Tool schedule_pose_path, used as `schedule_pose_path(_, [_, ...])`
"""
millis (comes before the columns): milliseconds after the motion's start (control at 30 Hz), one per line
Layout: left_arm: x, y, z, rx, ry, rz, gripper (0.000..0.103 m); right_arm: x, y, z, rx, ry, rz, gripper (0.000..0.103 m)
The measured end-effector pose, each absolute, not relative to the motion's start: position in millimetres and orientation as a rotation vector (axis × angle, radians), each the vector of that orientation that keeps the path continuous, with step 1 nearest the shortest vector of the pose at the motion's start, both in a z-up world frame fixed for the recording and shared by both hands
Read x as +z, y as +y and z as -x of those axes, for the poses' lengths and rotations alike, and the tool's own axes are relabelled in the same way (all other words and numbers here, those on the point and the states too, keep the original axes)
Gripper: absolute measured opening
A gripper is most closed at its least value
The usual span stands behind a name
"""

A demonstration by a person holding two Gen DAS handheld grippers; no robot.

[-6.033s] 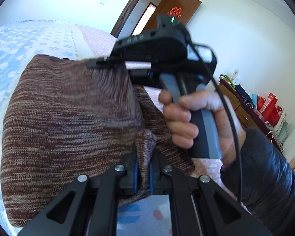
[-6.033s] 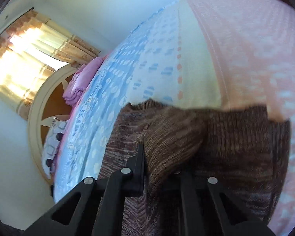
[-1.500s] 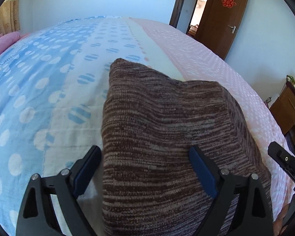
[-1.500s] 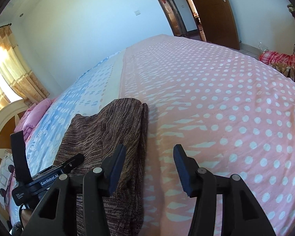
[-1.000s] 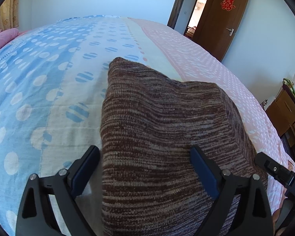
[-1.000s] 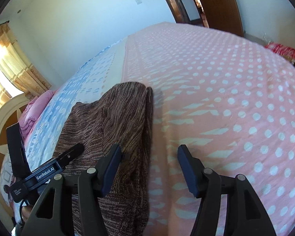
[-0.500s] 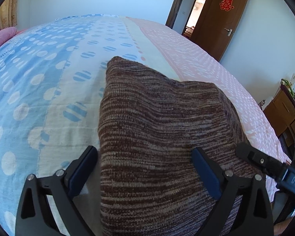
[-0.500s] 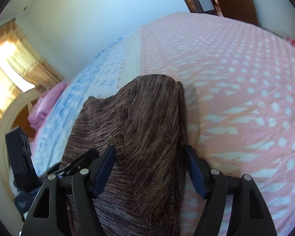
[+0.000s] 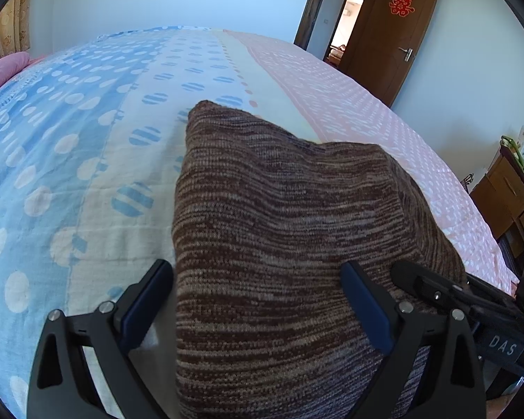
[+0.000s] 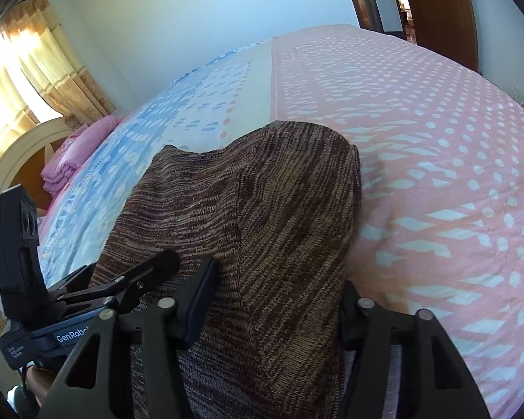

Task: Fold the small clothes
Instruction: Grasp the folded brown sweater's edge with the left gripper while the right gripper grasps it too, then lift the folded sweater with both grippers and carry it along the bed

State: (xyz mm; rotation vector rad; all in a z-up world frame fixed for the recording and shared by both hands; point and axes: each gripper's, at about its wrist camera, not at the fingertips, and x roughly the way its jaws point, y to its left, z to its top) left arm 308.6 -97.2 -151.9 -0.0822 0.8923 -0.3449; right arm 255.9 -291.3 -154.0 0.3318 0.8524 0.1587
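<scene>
A folded brown knit garment point(image 9: 279, 209) lies on the dotted bedspread point(image 9: 70, 122), its near end under both tools. My left gripper point(image 9: 258, 300) stands open and wide. Its left pad is just off the garment's left edge and its right pad rests over the knit. In the right wrist view the same garment point(image 10: 262, 209) has its right-hand fold between the fingers of my right gripper point(image 10: 276, 300). Those jaws are closing, and I see no firm pinch. A finger point(image 9: 422, 281) of the right tool shows at the garment's right side in the left wrist view.
The bed point(image 10: 436, 139) stretches away, pink to the right and blue to the left. Folded pink bedding point(image 10: 66, 164) lies by a cream headboard point(image 10: 14, 160). A brown door point(image 9: 401, 35) and a wooden cabinet point(image 9: 503, 192) stand beyond the bed's right side.
My right gripper has slid left from the pink sheet onto the garment's right side, rolled a little, and its jaws have narrowed around the fold. My left gripper has stayed where it was, still open.
</scene>
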Motion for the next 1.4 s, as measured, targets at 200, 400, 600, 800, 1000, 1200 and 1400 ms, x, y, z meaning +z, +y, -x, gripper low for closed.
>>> schedule_pose_path(200, [-150.1, -99.3, -305.6, -0.345, 0.876, 0.073, 0.086, -149.3, -275.1, -253.5, 0.137, 0.838, -0.229, 0.041])
schedule_pose_path(400, [-148.3, -96.5, -305.0, -0.358, 0.86, 0.094, 0.067, -143.3, -259.7, -249.0, 0.098, 0.807, -0.096, 0.038])
schedule_pose_path(600, [-148.1, -96.8, -305.1, -0.366, 0.859, 0.1, 0.064, -149.0, -275.3, -252.4, 0.121, 0.841, -0.197, 0.045])
schedule_pose_path(800, [-149.2, -95.8, -306.9, -0.371, 0.863, 0.109, 0.065, -152.4, -278.4, -253.8, 0.138, 0.847, -0.236, 0.045])
schedule_pose_path(1000, [-147.4, -93.9, -304.3, -0.379, 0.844, 0.116, 0.046, -142.4, -252.4, -248.3, 0.056, 0.825, -0.079, 0.035])
schedule_pose_path(1200, [-137.6, -85.4, -295.9, -0.408, 0.869, 0.105, 0.028, -116.8, -218.9, -222.4, -0.006, 0.756, 0.059, 0.03])
schedule_pose_path(1400, [-106.7, -69.3, -253.7, -0.447, 0.836, 0.048, 0.026, -84.1, -197.3, -182.7, 0.053, 0.708, 0.016, 0.029])
